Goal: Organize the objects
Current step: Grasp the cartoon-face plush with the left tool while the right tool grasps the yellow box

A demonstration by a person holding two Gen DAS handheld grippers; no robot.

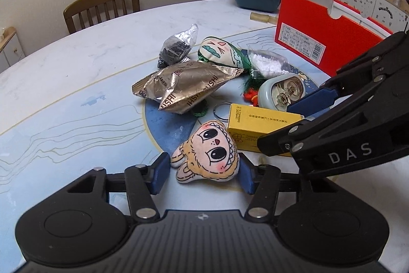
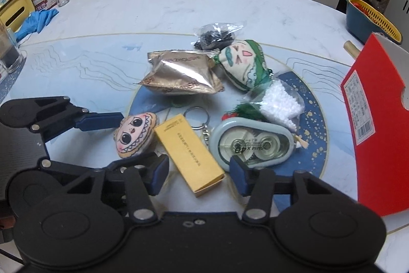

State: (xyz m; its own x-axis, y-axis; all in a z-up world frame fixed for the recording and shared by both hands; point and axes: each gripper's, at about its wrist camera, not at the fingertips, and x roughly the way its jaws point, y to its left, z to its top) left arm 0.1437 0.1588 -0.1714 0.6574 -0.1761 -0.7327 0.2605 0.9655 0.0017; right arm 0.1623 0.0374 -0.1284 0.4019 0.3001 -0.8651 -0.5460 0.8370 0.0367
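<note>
Left gripper (image 1: 203,172): fingers either side of the plush face, near pad against its edge, far pad just beside the ear; firm pinch cannot be told.
Right gripper (image 2: 199,174): fingers straddling the near end of the yellow box, gaps on both sides, not pressing.
Plush face (image 1: 208,154): flat on the counter, just left of the yellow box.
Yellow box (image 2: 189,154): lying flat, between the plush face and the tape dispenser.
Tape dispenser (image 2: 251,142): lying flat, right of the yellow box, key ring (image 2: 195,117) behind the box.
Gold foil packet (image 1: 182,86): puffed, at the middle of the pile.
Green-hooded doll (image 1: 219,51): behind the packet, beside a bag of white beads (image 1: 265,64).
Bag of dark bits (image 1: 176,45): farthest back in the pile.
Red box (image 1: 324,35): standing open at the right, well apart from the plush face.
Counter (image 1: 76,73): pale marble with a blue centre.
</note>
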